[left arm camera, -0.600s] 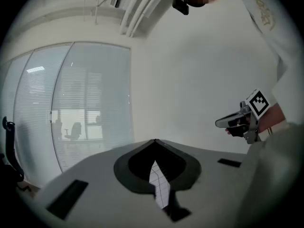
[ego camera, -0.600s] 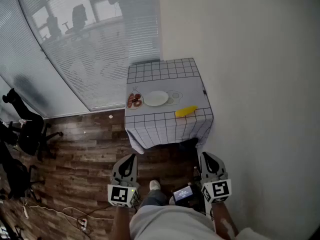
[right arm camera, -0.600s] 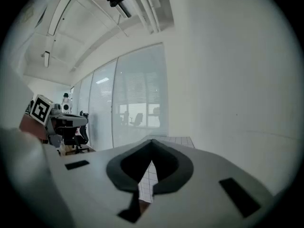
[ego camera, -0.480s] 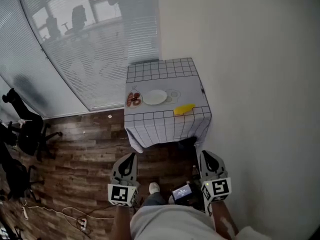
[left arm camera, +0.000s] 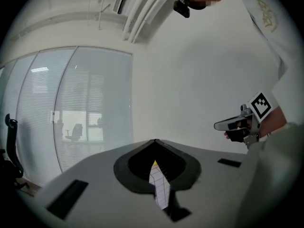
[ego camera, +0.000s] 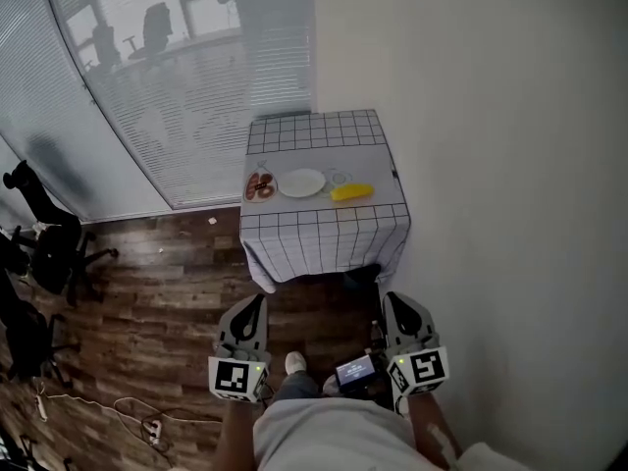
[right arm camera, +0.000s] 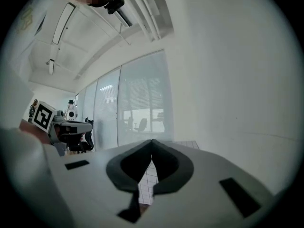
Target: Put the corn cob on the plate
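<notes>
While you stand well back from the counter [ego camera: 314, 130], your left hand-held gripper [ego camera: 259, 302] has its jaws pressed together, nothing between them. Right hand-held gripper [ego camera: 392, 298] is the same: jaws closed tip to tip, empty. Both are held level at waist height and point toward the counter, side by side, well apart from each other. Each carries its marker cube [ego camera: 235, 380] at the rear, close to your body. A small lit screen [ego camera: 355, 371] sits low between the two, and a shoe [ego camera: 294, 363] shows beside it.

Beyond the tips is wood floor [ego camera: 147, 302], then the counter, draped in a white cloth with a black grid [ego camera: 324, 245]. The corn cob [ego camera: 352, 192] lies on its side on the cloth near the counter's right front, just beside the plate [ego camera: 301, 183] but not on it. The plate is white and bare. Left of it, almost touching, is a second plate [ego camera: 260, 186] holding something reddish-brown; too small to tell what.

The counter stands against a plain white wall [ego camera: 491, 145] on the right, with a glass partition with blinds [ego camera: 177, 86] behind and to the left. Dark office chairs [ego camera: 49, 253] stand at the far left.
</notes>
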Demonstrator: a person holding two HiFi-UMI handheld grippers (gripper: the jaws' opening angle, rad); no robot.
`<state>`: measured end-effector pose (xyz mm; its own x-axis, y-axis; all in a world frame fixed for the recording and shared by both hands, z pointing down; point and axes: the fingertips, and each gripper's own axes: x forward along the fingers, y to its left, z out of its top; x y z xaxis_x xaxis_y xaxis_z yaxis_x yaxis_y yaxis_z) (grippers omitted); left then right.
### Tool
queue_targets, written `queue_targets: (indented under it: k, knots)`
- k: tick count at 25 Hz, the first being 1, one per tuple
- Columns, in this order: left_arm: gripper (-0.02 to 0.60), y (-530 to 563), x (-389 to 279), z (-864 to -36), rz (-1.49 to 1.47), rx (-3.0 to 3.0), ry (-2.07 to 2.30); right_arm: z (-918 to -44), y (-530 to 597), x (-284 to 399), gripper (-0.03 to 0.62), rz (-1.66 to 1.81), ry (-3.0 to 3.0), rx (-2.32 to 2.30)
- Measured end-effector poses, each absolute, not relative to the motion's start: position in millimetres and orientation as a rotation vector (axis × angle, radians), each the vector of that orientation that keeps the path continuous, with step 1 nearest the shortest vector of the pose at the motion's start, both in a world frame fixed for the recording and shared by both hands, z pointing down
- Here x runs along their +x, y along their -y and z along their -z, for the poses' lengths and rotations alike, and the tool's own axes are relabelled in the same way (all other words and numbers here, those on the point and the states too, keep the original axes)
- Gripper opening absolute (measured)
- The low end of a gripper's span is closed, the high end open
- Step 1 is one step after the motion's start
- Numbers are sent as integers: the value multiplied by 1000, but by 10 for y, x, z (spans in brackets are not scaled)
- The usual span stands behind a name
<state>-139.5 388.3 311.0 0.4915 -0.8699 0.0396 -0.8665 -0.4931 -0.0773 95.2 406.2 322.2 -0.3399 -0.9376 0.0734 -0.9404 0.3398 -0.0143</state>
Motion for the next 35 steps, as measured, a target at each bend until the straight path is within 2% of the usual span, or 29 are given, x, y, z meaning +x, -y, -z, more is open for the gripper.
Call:
queue_targets:
  k: [9,18,35]
  knots:
    - [8,-3772,-1131,-3178,147,-2700,-1542,-3169,-3967,1073,6,-159,2603,1761]
    - [8,-3368,-1014,-3130,146,-2674,-1484,-3253,-3537,1094,6,-56,2516,1744]
    - [8,-1436,-1101,-3195,138,-2685,-1452,-3311,-1706,924,6,-74,2435,1779]
